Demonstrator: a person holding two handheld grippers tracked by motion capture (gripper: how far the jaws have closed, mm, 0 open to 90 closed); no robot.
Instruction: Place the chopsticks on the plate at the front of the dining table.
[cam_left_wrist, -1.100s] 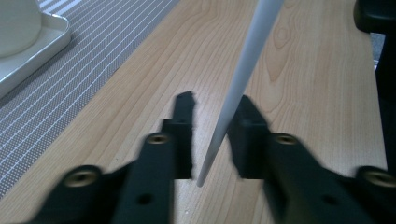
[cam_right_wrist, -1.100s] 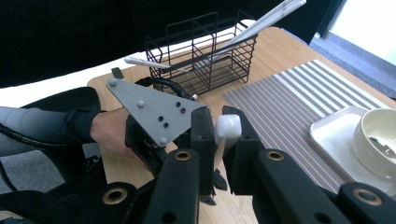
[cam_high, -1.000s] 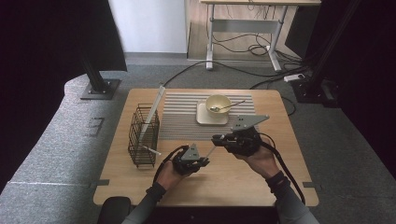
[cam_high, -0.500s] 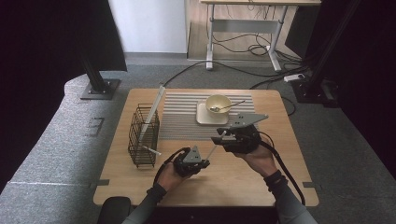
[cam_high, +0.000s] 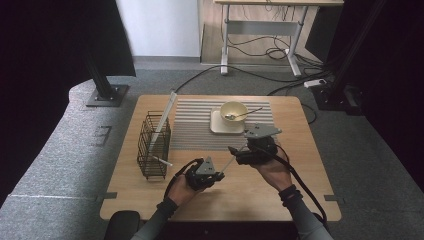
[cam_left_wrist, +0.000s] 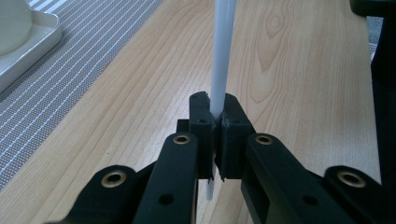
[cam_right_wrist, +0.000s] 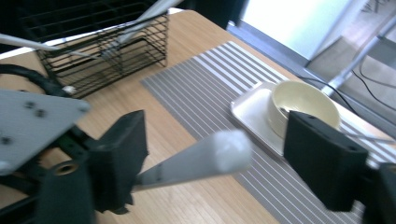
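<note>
while the left gripper (cam_high: 221, 174) sits low over the front of the wooden table (cam_high: 300, 200), its jaws are pressed together on a white stick (cam_left_wrist: 222, 60); the left gripper view shows the two black pads clamping the stick's lower part, a short stub poking out beneath them and the rest running up and away over bare wood. in the high view the stick slants from the left gripper up and to the right, toward the right gripper (cam_high: 234, 151).

right gripper: jaws have just been opening and now stand spread. the right gripper view shows the stick's blunt free end (cam_right_wrist: 224, 156) lying in the gap between the two pads, touching neither (clear space on both sides). so the stick is carried by the left gripper alone.

surroundings:
- grey striped mat (cam_high: 195, 125) across the middle of the table, behind both grippers.
- on the mat's right part, a pale square tray (cam_high: 216, 126) with a cream bowl (cam_high: 240, 107) standing on it; a spoon (cam_high: 246, 114) rests in the bowl, handle out to the right.
- black wire basket (cam_high: 152, 145) at the table's left, beside the mat; more white sticks lean in it, one long one rising past its rim.
</note>
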